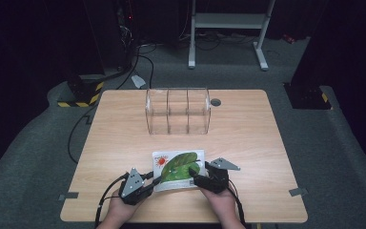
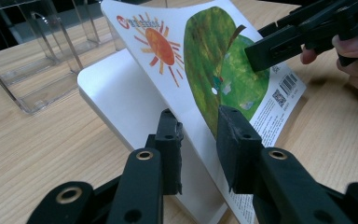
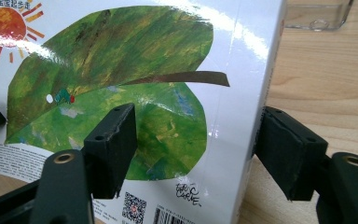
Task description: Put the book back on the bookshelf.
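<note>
While the thin white picture book with a painted green leaf and an orange sun on its cover (image 1: 179, 168) lies near the front edge of the pale wooden counter (image 1: 248, 129), a person works on it with a black two-jaw gripper in each hand. The left gripper (image 1: 153, 182) is pinching the book's cover at its near left edge, its jaws pressed onto the sheet; in the left gripper view that cover (image 2: 205, 70) is lifted and tilted above the white page beneath. The right gripper (image 1: 194, 177) sits at the book's near right side with its jaws spread, one over the leaf picture and one just outside the book's spine edge (image 3: 256, 93), and neither looks to be pressing yet. A clear plastic three-compartment organiser (image 1: 177, 110) stands well apart, farther back on the counter. The step in hand seems to be getting a firm two-sided hold on the book. It would go best if the left pinch stays steady while the right jaws close squarely across the spine, gathering the whole thickness, so no loose page bends or slips.
</note>
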The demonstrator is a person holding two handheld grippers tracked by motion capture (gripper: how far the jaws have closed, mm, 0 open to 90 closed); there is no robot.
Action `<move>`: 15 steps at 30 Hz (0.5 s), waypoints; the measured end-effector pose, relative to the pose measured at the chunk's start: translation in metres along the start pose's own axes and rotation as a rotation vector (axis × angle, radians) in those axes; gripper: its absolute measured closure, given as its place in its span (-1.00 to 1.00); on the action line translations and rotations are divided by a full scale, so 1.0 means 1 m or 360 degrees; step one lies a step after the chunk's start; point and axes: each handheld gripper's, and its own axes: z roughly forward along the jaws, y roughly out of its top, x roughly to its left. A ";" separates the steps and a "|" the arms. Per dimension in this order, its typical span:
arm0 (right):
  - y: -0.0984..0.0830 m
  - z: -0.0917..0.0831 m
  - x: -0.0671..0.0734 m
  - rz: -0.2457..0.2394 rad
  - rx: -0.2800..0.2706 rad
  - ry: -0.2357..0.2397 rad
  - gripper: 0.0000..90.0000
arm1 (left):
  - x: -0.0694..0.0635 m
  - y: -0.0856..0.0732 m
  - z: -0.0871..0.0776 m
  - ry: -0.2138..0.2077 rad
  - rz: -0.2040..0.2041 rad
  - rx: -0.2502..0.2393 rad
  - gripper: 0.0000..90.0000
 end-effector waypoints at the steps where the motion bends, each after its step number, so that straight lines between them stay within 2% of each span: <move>1: 0.000 -0.001 0.000 -0.0006 -0.0011 -0.0012 -0.29 | 0.000 0.000 0.001 0.0006 -0.0009 0.0005 0.57; 7: 0.001 -0.004 0.002 -0.0013 -0.0042 -0.0039 -0.25 | 0.000 0.000 0.002 0.0014 -0.0015 0.0014 0.58; 8: 0.002 -0.005 0.002 -0.0037 -0.0053 -0.0052 -0.24 | 0.000 0.000 0.003 0.0019 -0.0013 0.0023 0.58; 15: 0.003 -0.011 0.004 -0.0061 -0.0104 -0.0086 -0.19 | 0.000 -0.001 0.004 0.0021 -0.0007 0.0020 0.62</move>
